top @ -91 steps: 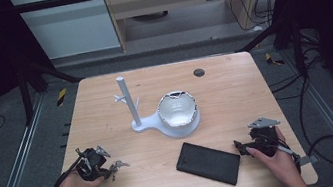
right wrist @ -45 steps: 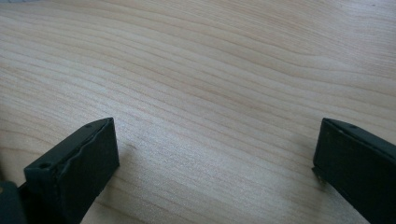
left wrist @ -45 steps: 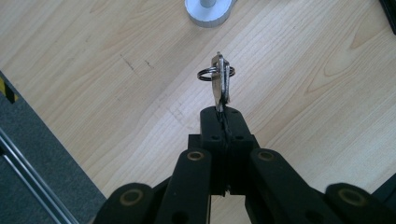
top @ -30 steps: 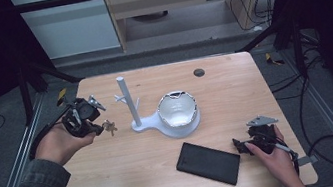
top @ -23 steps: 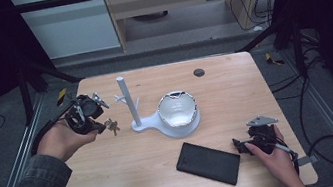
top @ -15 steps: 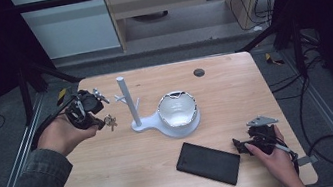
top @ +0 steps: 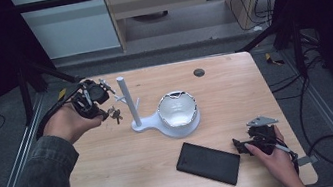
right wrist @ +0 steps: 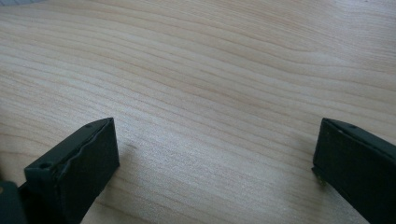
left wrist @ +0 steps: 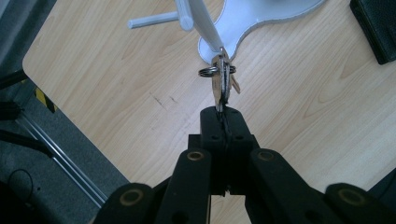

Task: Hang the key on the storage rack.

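Left gripper point(left wrist: 223, 112): jaws clenched on bunch of keys point(left wrist: 222, 81), keys sticking out past jaw tips, held above tabletop point(top: 234, 88). Key ring just at peg of white stand point(top: 127, 99); contact unclear. Right gripper point(right wrist: 215, 154): jaws released wide, nothing between, low over bare tabletop beside black case point(top: 208, 163).

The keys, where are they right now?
The keys hang from the shut left gripper, above the table's left side, beside the white stand's post.

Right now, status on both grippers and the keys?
Left gripper shut on keys, held up beside white stand. Right gripper open, low over bare table. Black case well clear.
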Demonstrator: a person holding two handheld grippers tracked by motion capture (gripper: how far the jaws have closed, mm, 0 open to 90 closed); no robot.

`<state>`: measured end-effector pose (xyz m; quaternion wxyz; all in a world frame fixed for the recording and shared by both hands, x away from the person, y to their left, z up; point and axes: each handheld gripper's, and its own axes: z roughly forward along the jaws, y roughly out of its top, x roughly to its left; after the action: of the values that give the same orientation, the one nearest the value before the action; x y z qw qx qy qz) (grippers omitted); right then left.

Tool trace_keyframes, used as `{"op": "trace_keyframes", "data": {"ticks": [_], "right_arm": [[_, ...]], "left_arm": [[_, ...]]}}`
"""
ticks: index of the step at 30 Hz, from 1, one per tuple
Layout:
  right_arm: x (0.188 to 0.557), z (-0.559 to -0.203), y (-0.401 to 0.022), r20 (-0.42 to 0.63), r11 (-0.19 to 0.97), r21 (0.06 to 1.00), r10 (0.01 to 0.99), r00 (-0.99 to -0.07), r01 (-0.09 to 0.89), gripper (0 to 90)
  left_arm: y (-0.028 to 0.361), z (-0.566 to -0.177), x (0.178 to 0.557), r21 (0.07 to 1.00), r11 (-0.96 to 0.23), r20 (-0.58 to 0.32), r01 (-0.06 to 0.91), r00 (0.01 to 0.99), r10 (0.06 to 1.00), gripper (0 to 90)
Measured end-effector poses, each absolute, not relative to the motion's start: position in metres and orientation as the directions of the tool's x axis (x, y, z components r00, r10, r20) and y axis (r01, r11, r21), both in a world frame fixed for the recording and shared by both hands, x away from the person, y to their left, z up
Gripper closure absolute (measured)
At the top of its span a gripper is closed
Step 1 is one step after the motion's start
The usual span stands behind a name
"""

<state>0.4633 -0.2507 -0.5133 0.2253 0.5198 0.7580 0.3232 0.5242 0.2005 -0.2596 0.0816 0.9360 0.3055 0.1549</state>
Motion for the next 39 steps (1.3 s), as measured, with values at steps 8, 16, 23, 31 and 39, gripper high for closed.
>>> {"op": "trace_keyframes", "data": {"ticks": [8,16,23,31,39], "right_arm": [[0.463,-0.513,-0.251,-0.006,0.251,0.724,0.934,-0.358,0.642,0.5],[0.463,-0.513,-0.251,-0.005,0.251,0.724,0.934,-0.358,0.643,0.4],[0.463,-0.513,-0.25,-0.005,0.252,0.724,0.933,-0.36,0.643,0.4],[0.463,-0.513,-0.25,-0.003,0.252,0.724,0.932,-0.362,0.642,0.4],[0.462,-0.513,-0.25,-0.002,0.252,0.723,0.932,-0.362,0.643,0.4]], "left_arm": [[0.195,-0.255,0.534,0.226,-0.799,0.258,0.557,0.757,0.601,89.1],[0.194,-0.251,0.539,0.222,-0.795,0.267,0.564,0.749,0.606,89.1],[0.189,-0.249,0.542,0.214,-0.8,0.276,0.561,0.75,0.601,89.1],[0.186,-0.249,0.544,0.207,-0.804,0.282,0.557,0.753,0.594,89.0],[0.184,-0.251,0.547,0.197,-0.805,0.287,0.56,0.752,0.593,89.1]]}}
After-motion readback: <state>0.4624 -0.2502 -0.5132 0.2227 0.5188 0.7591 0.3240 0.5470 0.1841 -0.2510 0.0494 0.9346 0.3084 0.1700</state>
